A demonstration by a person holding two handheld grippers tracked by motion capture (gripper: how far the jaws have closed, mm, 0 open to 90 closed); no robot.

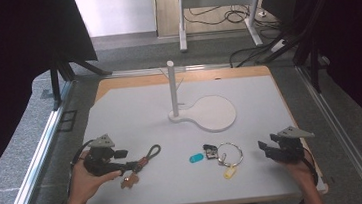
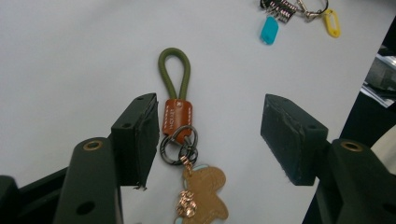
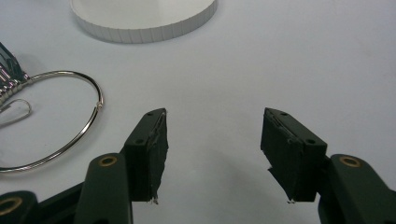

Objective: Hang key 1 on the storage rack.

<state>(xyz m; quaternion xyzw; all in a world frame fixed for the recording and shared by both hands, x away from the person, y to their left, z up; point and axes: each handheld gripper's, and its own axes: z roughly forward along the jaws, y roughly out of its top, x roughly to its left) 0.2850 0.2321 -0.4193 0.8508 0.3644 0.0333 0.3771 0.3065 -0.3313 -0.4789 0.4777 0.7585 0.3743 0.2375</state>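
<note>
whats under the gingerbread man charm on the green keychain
In the left gripper view, a pale blue edge peeks out beneath the gingerbread charm, at its head and lower left. It looks like a second layer or backing, but the charm covers the rest. Around it lies bare white table.

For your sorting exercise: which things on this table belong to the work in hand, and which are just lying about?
In the job:
- left gripper, jaws open around it
- green loop keychain with gingerbread charm

Lying about:
- silver key ring with yellow tag
- blue tag
- white stand with post
- right gripper, open over bare table
</note>
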